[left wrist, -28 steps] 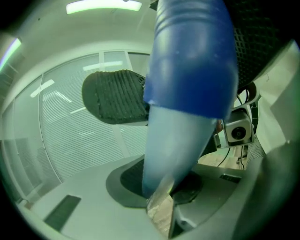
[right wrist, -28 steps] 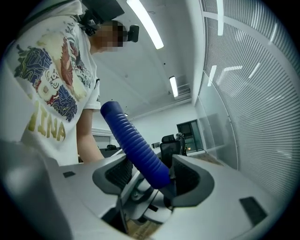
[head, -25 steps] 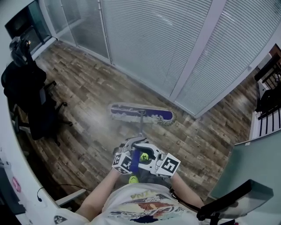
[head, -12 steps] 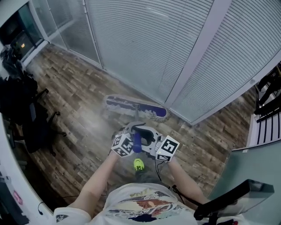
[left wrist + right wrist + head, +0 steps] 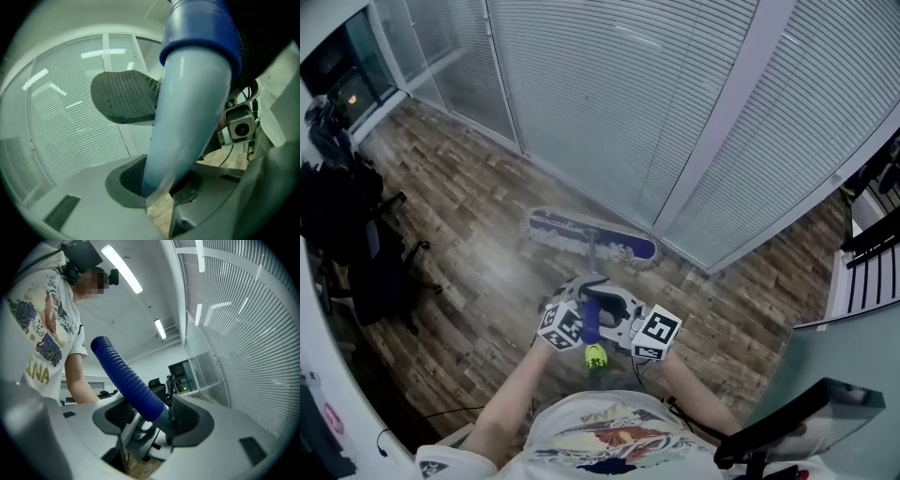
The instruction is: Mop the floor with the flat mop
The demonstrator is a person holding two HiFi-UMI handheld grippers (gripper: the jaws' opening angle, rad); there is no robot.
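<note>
**Flat mop held in two grippers, head resting by the window wall**

Flat mop (image 5: 592, 236) is standing in front of the person. Its long mop head (image 5: 623, 246), purple on top with a pale fringe, is lying flat on the wooden floor (image 5: 469, 206). The head is sitting slantwise, and its far end is lying near the foot of the slatted blinds (image 5: 609, 94). A thin pole is rising from the middle of the head toward the person and is ending in the handle (image 5: 592, 321), which is dark blue and ribbed at its upper part.

Both grippers are clasping this handle close together, nearly touching each other. The left gripper (image 5: 581, 302) is gripping the smooth pale-blue shaft (image 5: 187, 122) just below the dark blue collar. Its jaws are standing only a little apart and are pressing on the shaft from either side. The right gripper (image 5: 607, 307) is taking the ribbed grip (image 5: 126, 376) at its lower end. Its jaws are standing wide, and the two meshed pads are bearing on the thick grip.

A yellow-green shoe (image 5: 596, 355) is showing on the floor just below the grippers. A black office chair (image 5: 356, 234) is standing well apart from the mop, at the left edge of the head view.
</note>
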